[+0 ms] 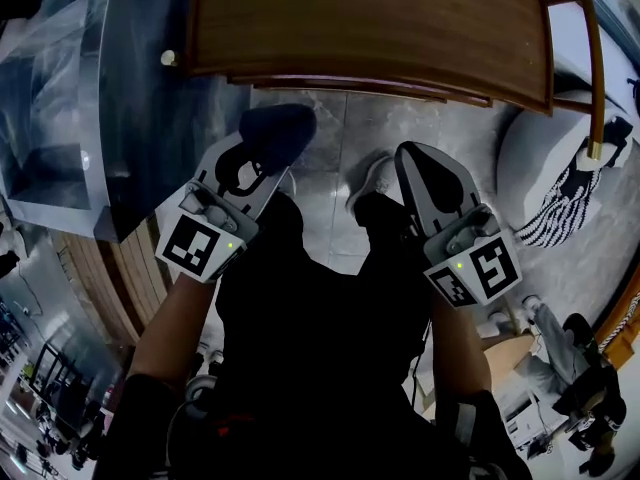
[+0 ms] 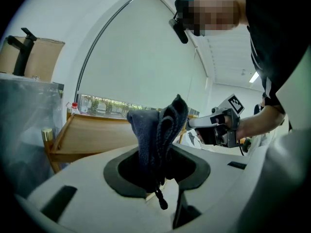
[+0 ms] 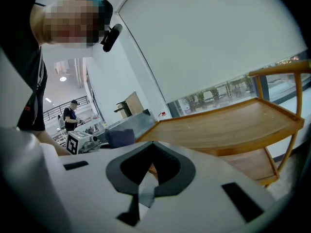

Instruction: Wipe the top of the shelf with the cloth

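Note:
The wooden shelf (image 1: 370, 28) stands just ahead of me, its flat top with a raised rim bare; it also shows in both gripper views (image 2: 92, 135) (image 3: 228, 123). My left gripper (image 1: 262, 153) is shut on a dark blue cloth (image 1: 280, 128), held a little short of the shelf's near edge at its left end. In the left gripper view the cloth (image 2: 158, 130) sticks up bunched from between the jaws. My right gripper (image 1: 402, 153) is shut with nothing in it, level with the left one and below the shelf's front edge. The right gripper view also catches the cloth (image 3: 120, 137).
A grey glass-and-metal cabinet (image 1: 60, 98) stands close to the shelf's left side. A white rounded seat (image 1: 535, 158) with a striped fabric (image 1: 565, 203) sits at the right. The marble floor (image 1: 330, 158) lies between me and the shelf. People stand at the lower right (image 1: 585, 388).

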`<state>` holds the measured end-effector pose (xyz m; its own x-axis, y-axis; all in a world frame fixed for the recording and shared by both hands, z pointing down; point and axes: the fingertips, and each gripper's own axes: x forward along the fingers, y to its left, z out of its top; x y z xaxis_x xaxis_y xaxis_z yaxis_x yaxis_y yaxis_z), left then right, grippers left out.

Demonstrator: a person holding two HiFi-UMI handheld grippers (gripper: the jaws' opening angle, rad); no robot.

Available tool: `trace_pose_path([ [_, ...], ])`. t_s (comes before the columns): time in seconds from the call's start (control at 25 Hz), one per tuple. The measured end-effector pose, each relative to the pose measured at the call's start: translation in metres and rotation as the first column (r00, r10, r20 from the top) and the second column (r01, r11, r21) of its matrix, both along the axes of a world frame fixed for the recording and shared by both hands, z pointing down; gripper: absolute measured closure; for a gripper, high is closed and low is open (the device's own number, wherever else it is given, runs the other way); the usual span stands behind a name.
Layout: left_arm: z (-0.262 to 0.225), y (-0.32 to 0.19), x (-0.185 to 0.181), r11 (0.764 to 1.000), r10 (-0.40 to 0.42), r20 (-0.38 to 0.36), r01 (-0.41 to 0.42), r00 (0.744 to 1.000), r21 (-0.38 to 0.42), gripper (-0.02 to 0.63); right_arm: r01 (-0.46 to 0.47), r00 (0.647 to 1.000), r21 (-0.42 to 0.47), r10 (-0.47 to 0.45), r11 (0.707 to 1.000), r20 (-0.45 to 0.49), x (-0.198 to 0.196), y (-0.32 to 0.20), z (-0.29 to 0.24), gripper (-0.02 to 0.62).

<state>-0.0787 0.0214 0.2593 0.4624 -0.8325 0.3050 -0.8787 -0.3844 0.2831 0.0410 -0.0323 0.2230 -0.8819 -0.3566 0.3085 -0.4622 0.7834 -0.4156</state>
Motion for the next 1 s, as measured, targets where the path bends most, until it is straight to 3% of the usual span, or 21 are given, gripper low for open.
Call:
trace_pose_path([
  [0.2, 0.049, -0.007, -0.010, 1.000, -0.024, 0.023, 0.024, 0.999, -0.008, 0.472, 0.037, 0.999, -0.004, -0.037, 0.999, -0.005, -0.009, -0.008, 0.045, 0.592],
  [0.52, 0.113, 0.006, -0.032, 0.999, -0.007, 0.043, 0.009, 0.999, -0.052, 0.472, 0.023, 1.000, 0.013, -0.023, 1.000, 0.021, -0.033, 0.005, 0.085, 0.592],
  [0.68, 0.121, 0.015, -0.041, 0.999, -0.028, 0.080, 0.031, 0.996, -0.035, 0.472, 0.051, 0.997, 0.049, -0.054, 0.997, 0.060, -0.038, 0.018, 0.082, 0.592],
  [0.88, 0.153, -0.002, -0.049, 0.998, -0.051, 0.101, 0.054, 0.994, -0.027, 0.472, 0.068, 0.994, 0.079, -0.074, 0.995, 0.082, -0.037, -0.001, 0.106, 0.592],
  [1.0, 0.142, -0.003, -0.050, 0.999, -0.046, 0.134, 0.045, 0.990, 0.009, 0.472, 0.063, 0.992, 0.106, -0.074, 0.992, 0.103, -0.035, -0.004, 0.101, 0.592],
])
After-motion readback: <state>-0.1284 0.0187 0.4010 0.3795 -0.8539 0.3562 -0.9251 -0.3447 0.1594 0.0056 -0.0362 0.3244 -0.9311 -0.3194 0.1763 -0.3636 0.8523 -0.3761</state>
